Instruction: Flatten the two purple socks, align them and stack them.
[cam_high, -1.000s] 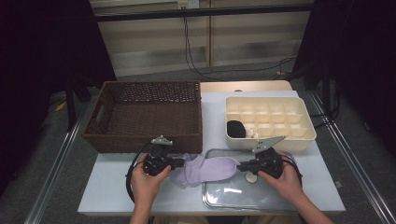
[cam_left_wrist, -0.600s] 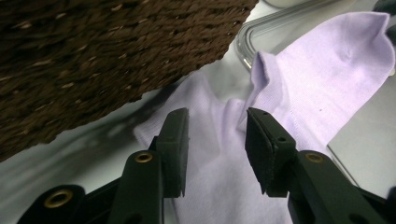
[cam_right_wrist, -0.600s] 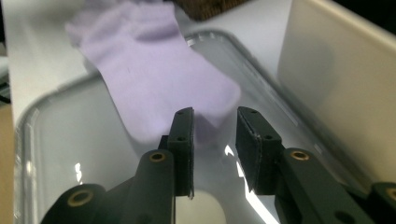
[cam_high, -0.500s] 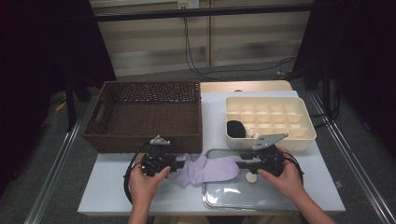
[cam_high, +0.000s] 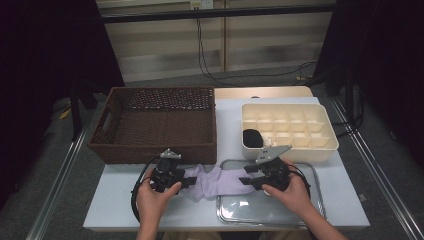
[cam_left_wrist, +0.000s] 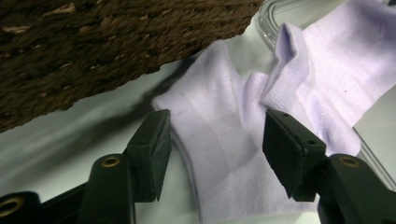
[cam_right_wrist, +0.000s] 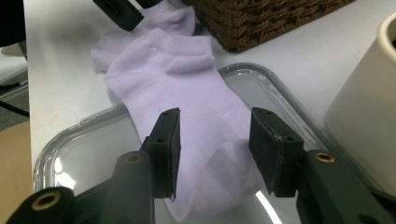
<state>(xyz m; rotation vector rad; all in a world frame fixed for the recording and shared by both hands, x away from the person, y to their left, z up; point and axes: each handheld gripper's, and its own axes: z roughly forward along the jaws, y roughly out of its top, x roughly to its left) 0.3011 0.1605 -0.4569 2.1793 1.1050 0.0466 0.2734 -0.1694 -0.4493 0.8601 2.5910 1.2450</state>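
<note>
Pale lilac ankle socks (cam_high: 215, 180), soft and ribbed, lying flat across worktop (cam_high: 230, 125) and glass tray (cam_high: 305, 210). Left claw (cam_high: 186, 183) and right claw (cam_high: 245, 181) just opening, spread astride either end, pads clear. Far edges cut off up close.

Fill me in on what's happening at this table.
A person holds a gripper in each hand over a lilac sock lying partly on a clear tray. The left gripper and right gripper have just been opening; each now straddles one end of the sock without pinching it.
</note>
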